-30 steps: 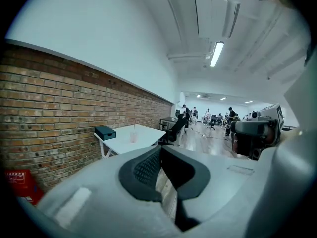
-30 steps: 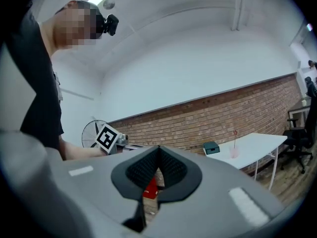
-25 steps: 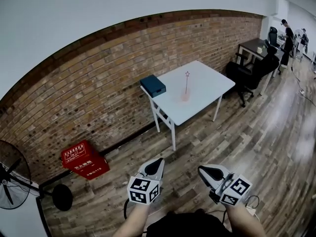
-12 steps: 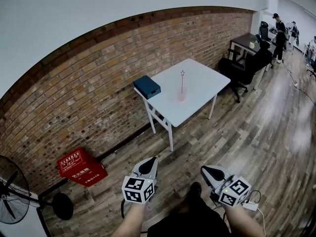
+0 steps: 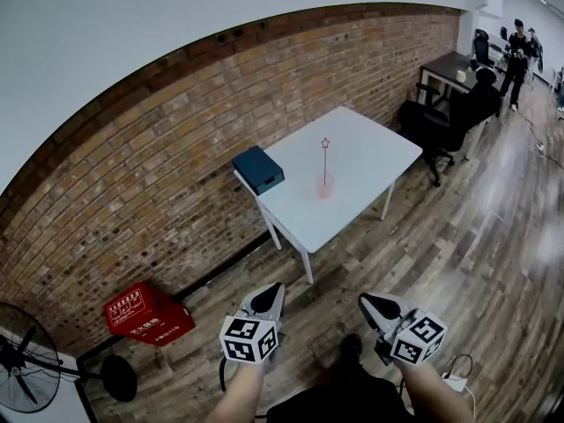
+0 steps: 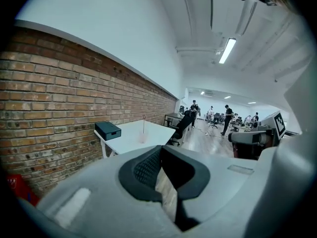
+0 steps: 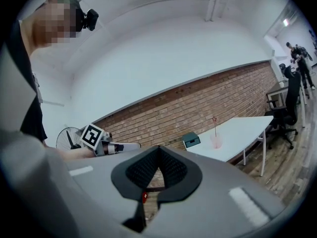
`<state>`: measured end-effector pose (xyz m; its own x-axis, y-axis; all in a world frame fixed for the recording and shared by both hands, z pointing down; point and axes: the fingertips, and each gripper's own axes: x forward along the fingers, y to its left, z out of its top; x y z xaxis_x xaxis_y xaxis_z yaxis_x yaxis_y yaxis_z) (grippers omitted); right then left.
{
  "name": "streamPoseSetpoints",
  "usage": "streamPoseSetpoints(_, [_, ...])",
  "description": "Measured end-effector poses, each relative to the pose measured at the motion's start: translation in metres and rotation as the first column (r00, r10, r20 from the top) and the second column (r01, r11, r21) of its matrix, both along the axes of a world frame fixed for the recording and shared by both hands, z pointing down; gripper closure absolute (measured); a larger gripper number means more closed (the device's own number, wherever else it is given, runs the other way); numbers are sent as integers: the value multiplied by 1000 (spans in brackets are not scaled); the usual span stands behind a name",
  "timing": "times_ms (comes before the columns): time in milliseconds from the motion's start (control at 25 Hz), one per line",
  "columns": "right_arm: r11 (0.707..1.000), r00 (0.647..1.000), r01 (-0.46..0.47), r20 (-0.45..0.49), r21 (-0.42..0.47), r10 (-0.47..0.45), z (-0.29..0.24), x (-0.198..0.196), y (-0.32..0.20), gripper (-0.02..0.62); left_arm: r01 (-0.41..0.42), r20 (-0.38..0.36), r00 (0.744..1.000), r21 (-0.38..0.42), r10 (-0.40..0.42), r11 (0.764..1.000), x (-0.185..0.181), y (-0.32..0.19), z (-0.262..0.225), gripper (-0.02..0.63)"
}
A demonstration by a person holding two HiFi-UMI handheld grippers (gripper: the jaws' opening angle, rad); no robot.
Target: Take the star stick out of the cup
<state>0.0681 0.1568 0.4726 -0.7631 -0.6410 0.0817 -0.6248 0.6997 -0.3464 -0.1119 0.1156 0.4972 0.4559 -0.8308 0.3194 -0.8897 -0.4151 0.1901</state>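
Observation:
A star stick (image 5: 324, 155) stands upright in a pinkish cup (image 5: 324, 188) on a white table (image 5: 361, 161) across the room by the brick wall. My left gripper (image 5: 267, 299) and right gripper (image 5: 371, 306) are held low in front of my body, far short of the table, both shut and empty. In the left gripper view the shut tips (image 6: 159, 148) point toward the cup (image 6: 143, 138). Ahead of the shut tips (image 7: 158, 148) in the right gripper view, the cup (image 7: 216, 142) with the stick (image 7: 215, 127) shows far off to the right.
A teal box (image 5: 257, 169) lies on the table's left end. A red crate (image 5: 148, 314) and a standing fan (image 5: 26, 359) are at the wall to the left. Black office chairs (image 5: 432, 117), a dark desk (image 5: 449, 64) and a person (image 5: 515, 47) are beyond the table. Wooden floor lies between.
The head view has swung slightly, and the table with the cup sits a little lower and nearer in it. Both grippers stay shut and low in front of me.

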Motion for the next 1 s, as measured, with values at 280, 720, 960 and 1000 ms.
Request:
streamPoseSetpoints(280, [1000,1000,-2,18,-20,2,2,34,-88,595,-23,4,1000,-28,23,999,41,-85,0,600])
streamPoseSetpoints(720, [998,1000,-8,12,-62,8,10,89,-176,595,-26,1,1000,-36,26,999,86,-179,-3,600])
streamPoseSetpoints(960, [998,1000,10,-6,-62,-10,11,90,-199,595,-31,-13,999,-23,31,999,92,-206,-6,598])
streamPoseSetpoints(1000, [998,1000,8,-10,-63,-8,12,90,-203,595,-31,-18,999,-25,31,999,91,-211,-4,598])
